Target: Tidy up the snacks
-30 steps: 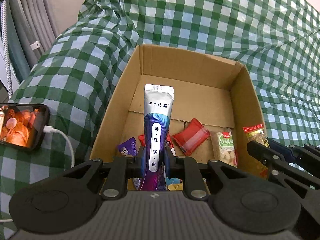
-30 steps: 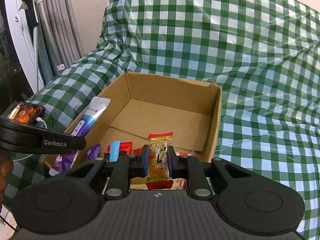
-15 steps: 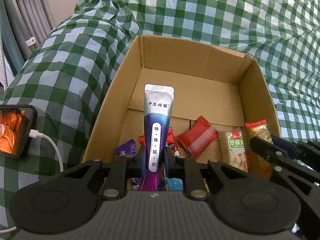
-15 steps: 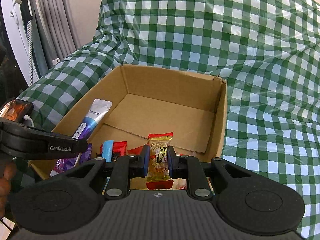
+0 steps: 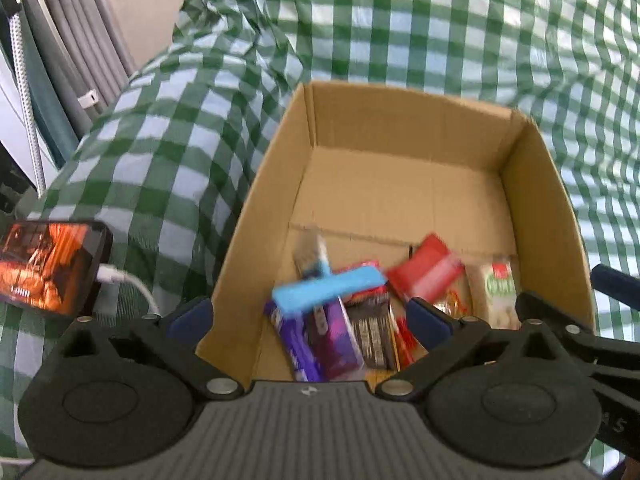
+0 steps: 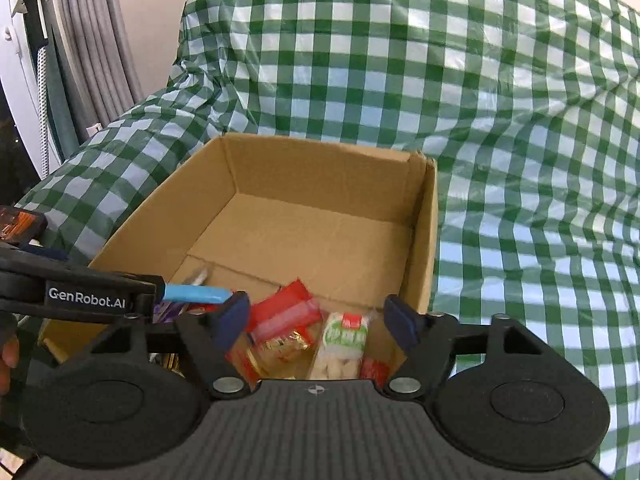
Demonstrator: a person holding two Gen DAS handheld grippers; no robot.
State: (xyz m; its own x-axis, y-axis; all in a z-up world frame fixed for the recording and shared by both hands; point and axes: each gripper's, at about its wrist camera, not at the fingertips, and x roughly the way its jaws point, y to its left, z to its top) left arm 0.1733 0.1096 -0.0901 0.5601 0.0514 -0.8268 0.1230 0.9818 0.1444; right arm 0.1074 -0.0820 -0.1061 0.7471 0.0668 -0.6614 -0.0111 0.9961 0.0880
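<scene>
My left gripper (image 5: 310,316) hangs over the near end of the cardboard box (image 5: 400,128), its jaws opening wide with nothing pressed between them. The purple and silver pouch (image 5: 334,332) lies blurred among the snacks below, under a blue packet (image 5: 328,290). My right gripper (image 6: 316,320) is over the box (image 6: 320,168) at its near right, jaws opening and gripping nothing. A gold snack packet with red ends (image 6: 278,346) lies beneath it, beside a red packet (image 6: 288,308) and a green and white packet (image 6: 344,340).
A phone (image 5: 48,264) with a lit screen and a white cable (image 5: 128,284) lies left of the box on the green checked cloth (image 5: 400,20). Grey curtains (image 6: 80,60) hang at the far left. One arm of the left gripper (image 6: 80,292) crosses the right wrist view.
Both grippers have gone from shut to open. The purple pouch has dropped from the left one and the gold packet from the right one into the box; the snacks are blurred.
</scene>
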